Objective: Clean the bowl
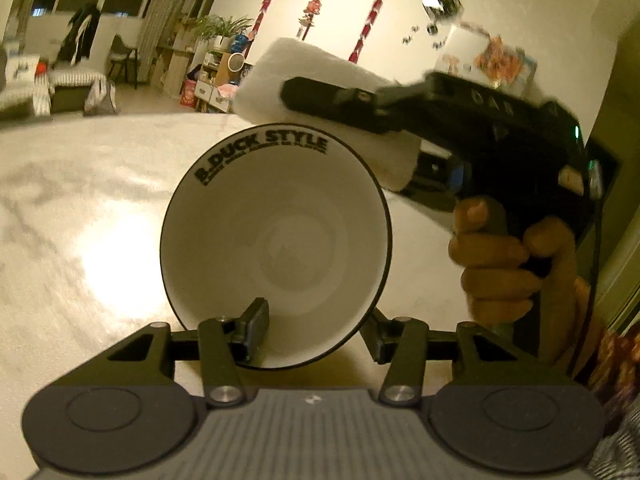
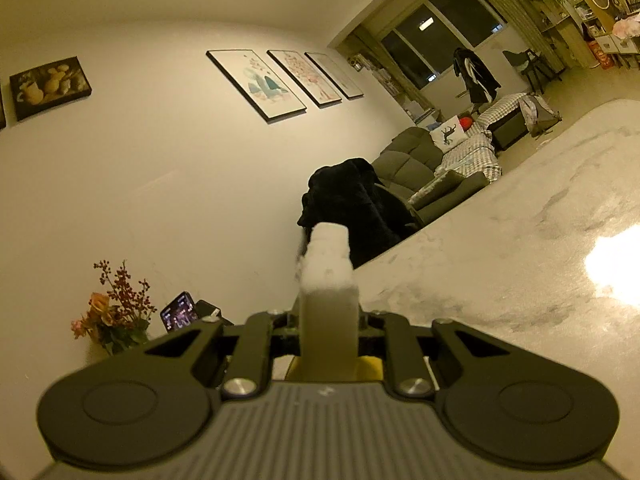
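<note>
While the left hand-held gripper [image 1: 316, 332] clamps the bowl [image 1: 276, 248], the right hand-held gripper [image 1: 320, 100], clenched on the sponge [image 1: 280, 76], hovers above its rim; wiping remains.

Glossy ceramic bowl [image 1: 276, 236], fluffy sponge [image 1: 320, 84]

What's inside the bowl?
The bowl looks empty and white inside. One finger of the left gripper reaches in, hiding a bit of the wall.
</note>
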### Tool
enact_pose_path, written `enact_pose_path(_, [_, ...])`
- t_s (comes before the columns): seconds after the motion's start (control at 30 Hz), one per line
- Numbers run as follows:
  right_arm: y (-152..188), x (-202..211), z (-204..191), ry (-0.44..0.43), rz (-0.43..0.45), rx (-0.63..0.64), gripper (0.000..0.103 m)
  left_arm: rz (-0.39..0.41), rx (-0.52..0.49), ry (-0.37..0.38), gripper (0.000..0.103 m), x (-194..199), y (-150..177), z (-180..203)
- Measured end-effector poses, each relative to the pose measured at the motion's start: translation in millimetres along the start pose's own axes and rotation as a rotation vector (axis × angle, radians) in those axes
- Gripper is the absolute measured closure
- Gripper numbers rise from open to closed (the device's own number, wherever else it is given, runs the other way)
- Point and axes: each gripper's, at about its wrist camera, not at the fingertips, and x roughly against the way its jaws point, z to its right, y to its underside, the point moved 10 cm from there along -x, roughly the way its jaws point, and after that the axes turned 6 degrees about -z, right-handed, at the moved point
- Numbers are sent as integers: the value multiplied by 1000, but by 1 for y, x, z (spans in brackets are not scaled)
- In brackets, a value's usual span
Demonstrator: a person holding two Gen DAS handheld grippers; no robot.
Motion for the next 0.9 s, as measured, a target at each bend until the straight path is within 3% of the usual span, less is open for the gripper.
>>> enact_pose_path(0.07, [-2, -1, 1, 5, 0, 0, 85, 0, -38, -19, 55, 4, -7, 4])
enact_pose_path(0.23, [-1, -1, -2, 2, -2, -4, 85, 95, -71, -29, 59, 25, -35, 8])
enact_pose_path(0.37, [0, -3, -7, -2, -9, 6, 85, 100, -112, -5, 82, 27, -37, 16])
enact_pose_path(0.47, [2, -2, -9, -6, -15, 12, 84, 108, -109, 10, 90, 27, -34, 17])
enact_pose_path(0.73, [3, 2, -9, -26, -27, 7, 84, 83, -95, 17, 89, 23, 6, 16])
enact_pose_path(0.83, [7, 2, -9, -27, -35, 4, 84, 40, -102, -30, 81, 15, 19, 12])
enact_pose_path(0.9, [8, 2, -9, -30, -34, 2, 84, 31, -68, -10, 75, 14, 22, 8])
